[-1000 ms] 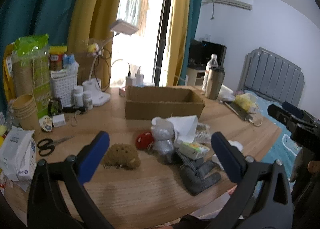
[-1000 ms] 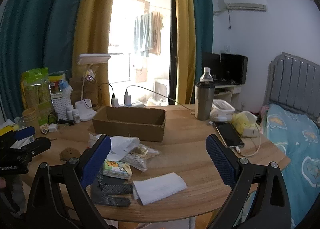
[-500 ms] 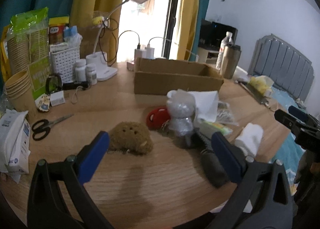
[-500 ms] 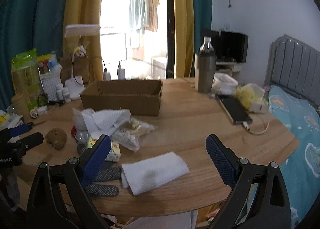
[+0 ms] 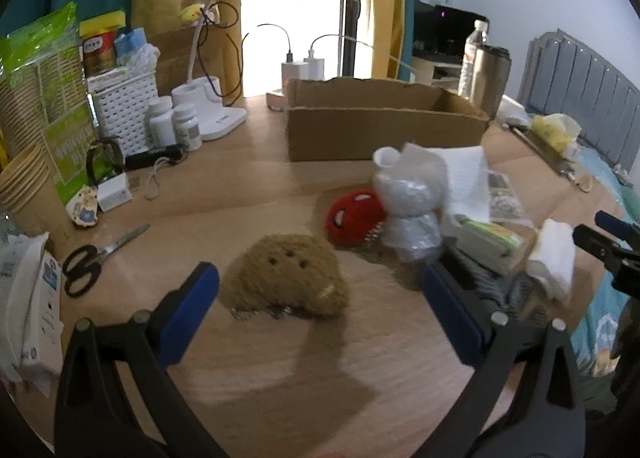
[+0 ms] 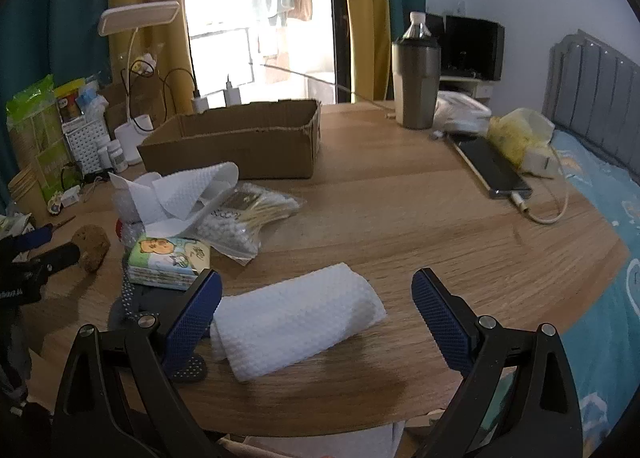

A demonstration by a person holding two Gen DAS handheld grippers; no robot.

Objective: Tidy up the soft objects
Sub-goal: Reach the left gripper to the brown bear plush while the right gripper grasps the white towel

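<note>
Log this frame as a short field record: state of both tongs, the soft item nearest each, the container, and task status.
left tongs: open, empty, lined up on the brown plush toy
right tongs: open, empty, over the folded white cloth
other soft items: red plush toy, grey dotted gloves, loose white cloth
container: cardboard box behind the pile; its inside is not visible
surface: round wooden table
status: nothing gripped yet

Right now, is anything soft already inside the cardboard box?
Cannot tell: the cardboard box shows only its walls, and its floor is hidden in both views.
</note>
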